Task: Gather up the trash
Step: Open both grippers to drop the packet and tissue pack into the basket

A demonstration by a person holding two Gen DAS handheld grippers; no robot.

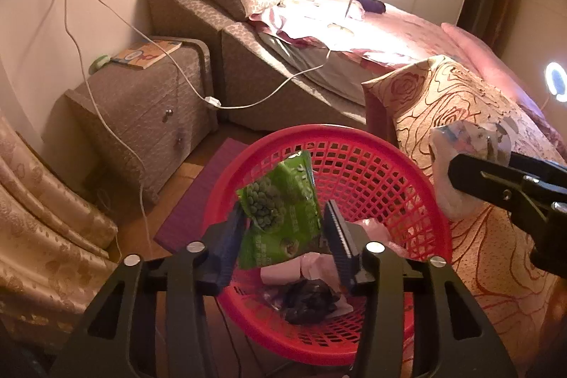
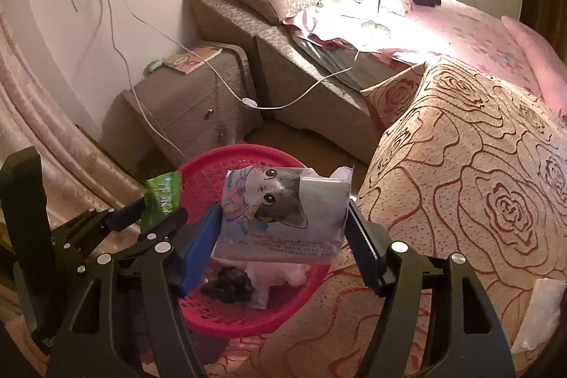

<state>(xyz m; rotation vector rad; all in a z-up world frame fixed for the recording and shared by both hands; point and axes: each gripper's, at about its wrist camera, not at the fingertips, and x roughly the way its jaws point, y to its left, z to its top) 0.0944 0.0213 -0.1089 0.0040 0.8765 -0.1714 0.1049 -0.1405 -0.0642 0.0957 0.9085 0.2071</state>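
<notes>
Now, green snack bag (image 1: pixel 283 201): thin crinkly foil, light and floppy; it hangs between the fingers of the left gripper (image 1: pixel 283 232), above the red basket (image 1: pixel 389 172), inside the rim.
Left jaws: the left pad touches the bag's edge, the right pad stands apart from it, so the grip looks released.
Cat-print pouch (image 2: pixel 283 211): flat soft packet, light, a little slick; it spans the gap between the right gripper's (image 2: pixel 283 236) pads.
Right jaws: clenched on the pouch by its two side edges; a hold nearer the middle would likely buckle it less.
Pouch place: over the basket's edge nearest the bed, partly above the rose-patterned cover (image 2: pixel 478 183).
Basket contents: pink tissue (image 1: pixel 283 270) and a dark crumpled lump (image 1: pixel 308 303) on the bottom; plenty of room remains.
Edges: the bed corner presses close on one side of the basket.
Open room: bare floor and a purple mat (image 1: pixel 209 186) on the far side.
Leftover: a white scrap (image 2: pixel 538 314) lies on the cover's near edge.
</notes>
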